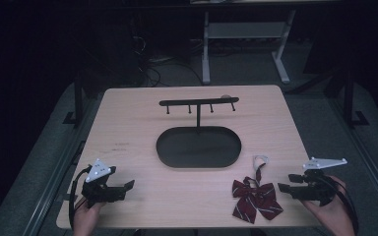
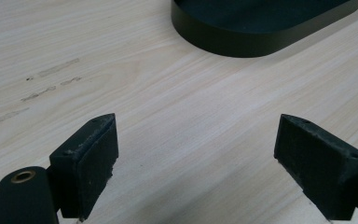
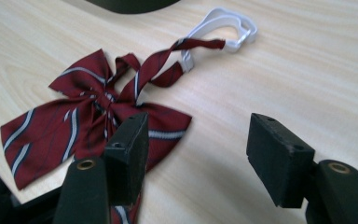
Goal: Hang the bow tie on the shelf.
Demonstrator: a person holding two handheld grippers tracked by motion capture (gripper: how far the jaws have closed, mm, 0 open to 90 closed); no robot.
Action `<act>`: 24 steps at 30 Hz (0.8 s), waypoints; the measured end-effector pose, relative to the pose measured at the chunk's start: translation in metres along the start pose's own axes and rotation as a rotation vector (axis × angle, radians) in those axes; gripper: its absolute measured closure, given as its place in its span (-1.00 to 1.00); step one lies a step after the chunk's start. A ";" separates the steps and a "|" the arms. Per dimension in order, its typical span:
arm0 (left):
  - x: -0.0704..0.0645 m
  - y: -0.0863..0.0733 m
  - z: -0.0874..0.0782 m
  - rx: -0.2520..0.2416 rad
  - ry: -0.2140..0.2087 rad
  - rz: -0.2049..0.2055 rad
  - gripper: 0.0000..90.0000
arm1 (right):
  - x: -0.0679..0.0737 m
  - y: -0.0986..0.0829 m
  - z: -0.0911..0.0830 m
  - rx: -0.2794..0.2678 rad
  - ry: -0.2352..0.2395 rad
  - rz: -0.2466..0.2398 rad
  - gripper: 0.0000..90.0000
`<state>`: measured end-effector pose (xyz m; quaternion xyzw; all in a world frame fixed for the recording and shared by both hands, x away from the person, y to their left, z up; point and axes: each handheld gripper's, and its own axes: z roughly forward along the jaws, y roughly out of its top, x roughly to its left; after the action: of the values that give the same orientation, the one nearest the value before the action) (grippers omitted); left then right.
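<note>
The right gripper point(image 1: 281, 187) was held low over the near right corner of the table point(image 1: 128, 118), pointing left at the bow tie point(image 1: 254, 197), its jaws apart and empty; the left gripper point(image 1: 129, 184) hovered near the front left edge, well to the left of the bow tie, jaws likewise spread over bare wood. The bow tie lay flat just left of the right gripper's tips, in front of the black oval tray point(image 1: 167, 147) of the hook stand point(image 1: 198, 103). Its wings spread across the table's width, while its strap ran away from the person toward the tray, ending in a white plastic clip point(image 3: 230, 27).
</note>
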<state>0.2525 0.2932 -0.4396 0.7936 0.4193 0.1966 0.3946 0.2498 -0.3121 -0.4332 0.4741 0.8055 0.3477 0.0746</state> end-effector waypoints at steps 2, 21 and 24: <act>0.000 0.000 0.000 -0.007 0.001 -0.005 -0.70 | 0.001 0.003 0.000 0.006 -0.005 -0.002 -0.14; 0.001 0.000 0.000 -0.006 0.002 -0.001 -0.70 | 0.003 0.071 0.015 0.065 -0.010 -0.039 -0.11; 0.002 0.000 -0.001 -0.002 0.005 -0.002 -0.70 | 0.002 0.081 0.019 0.077 -0.023 -0.042 -0.10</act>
<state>0.2528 0.2952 -0.4389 0.7924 0.4207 0.1986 0.3945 0.3152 -0.2763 -0.3956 0.4635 0.8271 0.3095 0.0728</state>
